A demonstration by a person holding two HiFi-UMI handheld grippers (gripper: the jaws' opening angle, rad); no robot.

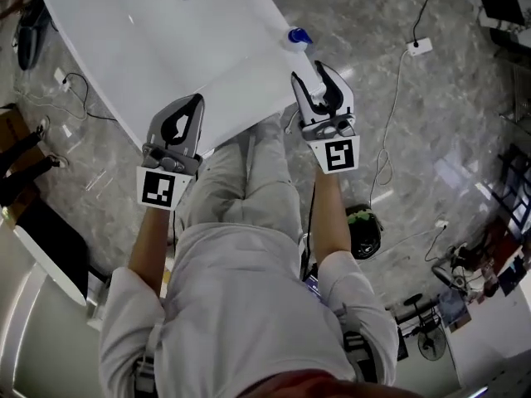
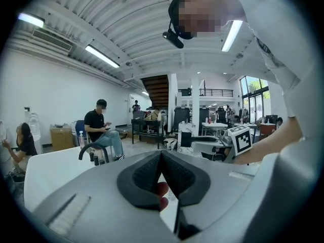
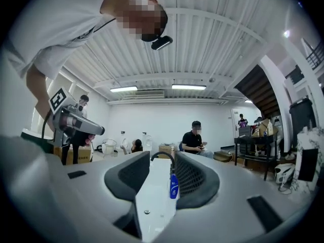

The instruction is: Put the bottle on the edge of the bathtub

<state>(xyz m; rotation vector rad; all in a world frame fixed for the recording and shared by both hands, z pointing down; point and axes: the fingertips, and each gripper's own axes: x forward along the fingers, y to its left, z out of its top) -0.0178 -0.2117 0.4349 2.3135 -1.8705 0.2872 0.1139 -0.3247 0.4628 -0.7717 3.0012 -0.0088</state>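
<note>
A white bathtub (image 1: 158, 56) fills the upper left of the head view. On its right rim stands a small bottle (image 1: 297, 37) with a blue cap, upright. In the right gripper view the bottle (image 3: 173, 185) looks blue and stands on the tub rim (image 3: 154, 201), beyond the jaws. My right gripper (image 1: 309, 71) sits just short of the bottle with its jaws apart, and nothing touches its pads. My left gripper (image 1: 184, 114) hangs over the tub's near edge, jaws together and empty. In its own view, the left gripper (image 2: 162, 155) has its tips meeting.
A curved black faucet (image 3: 163, 157) rises at the tub's far end. Cables and a power strip (image 1: 419, 46) lie on the marble floor to the right. A dark bin (image 1: 365, 232) stands by the person's legs. A seated person (image 3: 195, 142) is in the background.
</note>
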